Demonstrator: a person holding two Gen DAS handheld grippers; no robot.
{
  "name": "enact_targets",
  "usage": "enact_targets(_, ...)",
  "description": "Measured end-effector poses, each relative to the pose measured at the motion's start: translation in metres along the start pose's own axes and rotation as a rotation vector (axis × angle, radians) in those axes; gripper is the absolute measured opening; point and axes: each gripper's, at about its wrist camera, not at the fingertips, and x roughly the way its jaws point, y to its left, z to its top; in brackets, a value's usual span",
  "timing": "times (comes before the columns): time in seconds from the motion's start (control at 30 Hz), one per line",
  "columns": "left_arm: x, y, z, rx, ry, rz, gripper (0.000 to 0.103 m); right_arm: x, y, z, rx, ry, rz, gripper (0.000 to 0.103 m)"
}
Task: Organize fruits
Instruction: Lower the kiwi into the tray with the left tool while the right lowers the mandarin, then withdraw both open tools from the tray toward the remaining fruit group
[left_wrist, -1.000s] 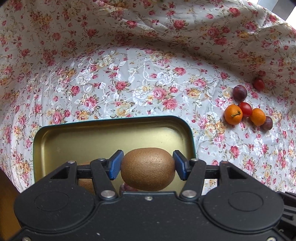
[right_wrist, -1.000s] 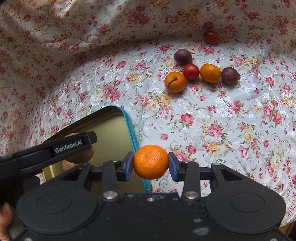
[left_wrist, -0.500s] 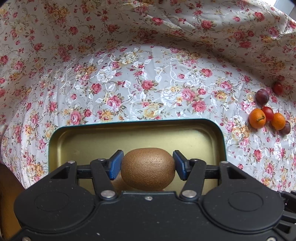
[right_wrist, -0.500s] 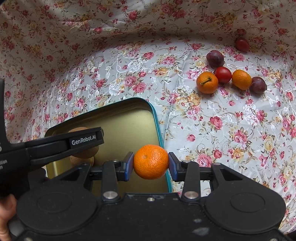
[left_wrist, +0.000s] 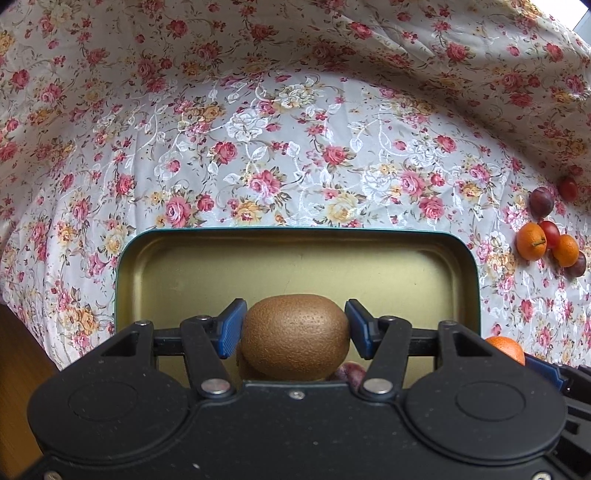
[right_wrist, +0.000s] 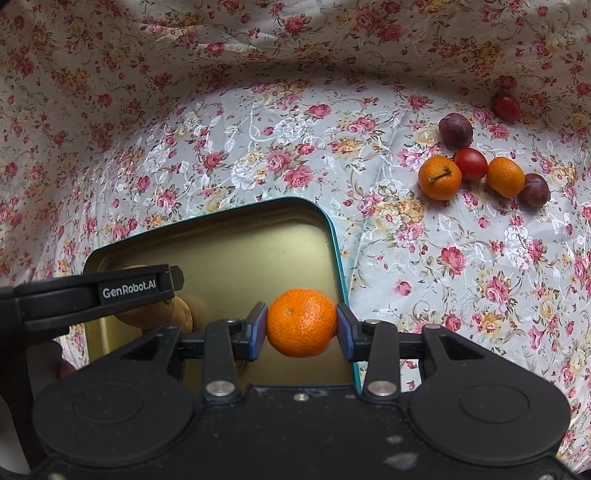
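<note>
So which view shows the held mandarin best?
The right wrist view: the mandarin sits whole between the right gripper's blue pads, over the tin's edge. The left wrist view shows only its top at the lower right, behind the left gripper, which holds a kiwi.

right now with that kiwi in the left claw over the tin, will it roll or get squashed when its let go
The kiwi is egg-shaped, so it would probably rock or roll a little way on the tin floor, and the walls should stop it. Its skin shows no dent at the left claw pads, so it seems firm. The rough skin probably grips well.
</note>
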Motion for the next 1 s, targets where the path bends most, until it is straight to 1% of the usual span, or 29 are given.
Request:
enact_targets(0.3, 0.001, 0.010, 0.000, -0.002, 0.008, 0.007, 0.062, -0.007, 0.013, 0.001, -0.048, -0.031, 0.033, 0.041)
enact_targets(0.4, -0.004, 0.010, 0.001, -0.001, -0.018, 0.003, 0.062, -0.011, 0.015, 0.002, -0.048, -0.049, 0.055, 0.042)
enact_targets(0.47, -0.005, 0.010, 0.002, 0.000, -0.021, 0.008, 0.062, -0.012, 0.015, 0.002, -0.051, -0.052, 0.061, 0.042)
enact_targets(0.67, 0.000, 0.012, 0.000, -0.007, 0.010, 0.008, 0.062, -0.012, 0.016, -0.001, -0.066, -0.059, 0.019, 0.042)
enact_targets(1.0, -0.004, 0.016, -0.001, -0.018, -0.004, 0.047, 0.062, -0.012, 0.006, -0.001, -0.035, -0.054, 0.003, 0.042)
